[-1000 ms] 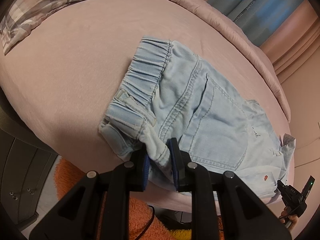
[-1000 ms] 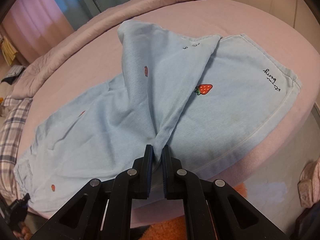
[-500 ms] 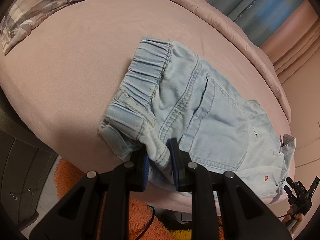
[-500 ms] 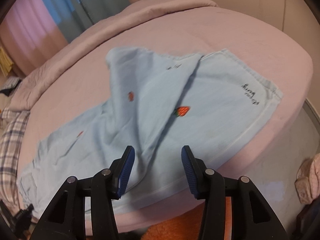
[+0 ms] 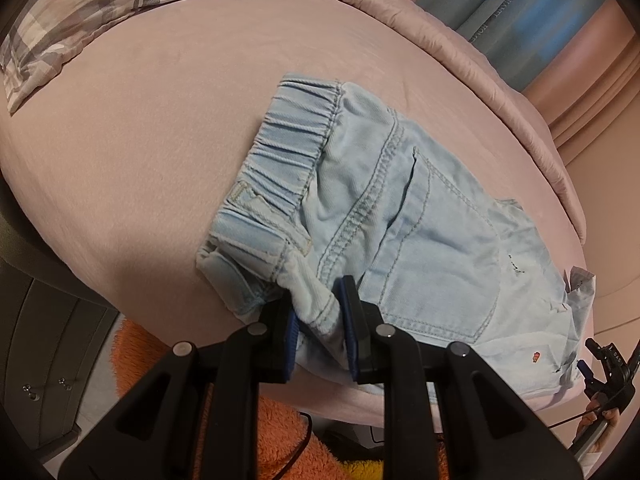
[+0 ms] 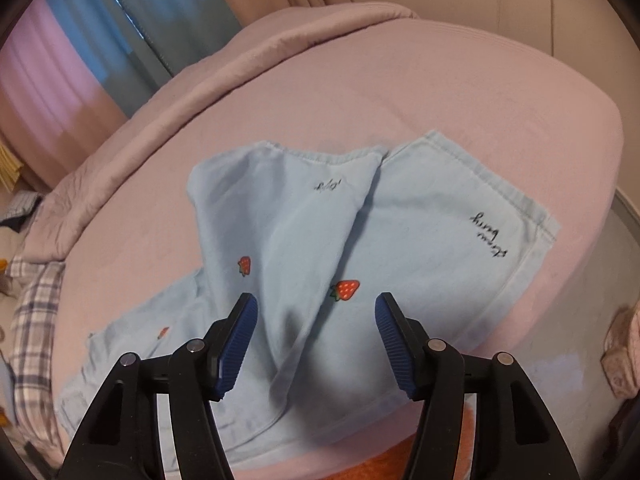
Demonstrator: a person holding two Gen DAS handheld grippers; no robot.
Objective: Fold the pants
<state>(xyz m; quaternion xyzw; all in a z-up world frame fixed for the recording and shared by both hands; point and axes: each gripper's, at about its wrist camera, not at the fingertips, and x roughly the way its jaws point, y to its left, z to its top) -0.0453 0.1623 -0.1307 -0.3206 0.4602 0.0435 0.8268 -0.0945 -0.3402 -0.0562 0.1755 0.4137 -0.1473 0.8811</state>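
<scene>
Light blue denim pants (image 5: 404, 224) with small strawberry prints lie on a pink bed (image 5: 132, 128). In the left wrist view the elastic waistband (image 5: 288, 148) faces me, and my left gripper (image 5: 318, 316) is shut on a bunched fold of fabric at the near waist corner. In the right wrist view the pants (image 6: 400, 248) show their leg ends, one leg folded over with a ridge down the middle. My right gripper (image 6: 316, 312) is open and empty, raised just above the near hem by the strawberry print (image 6: 346, 290).
A plaid pillow (image 5: 120, 4) lies at the head of the bed. A rolled pink duvet (image 6: 240, 68) runs along the far edge. An orange fluffy rug (image 5: 280, 432) is on the floor below the bed. Curtains (image 6: 120, 40) hang behind.
My right gripper has let go of the leg fabric, opened wide and drawn back and up. The released leg has settled onto the bed. My left gripper has kept its hold.
</scene>
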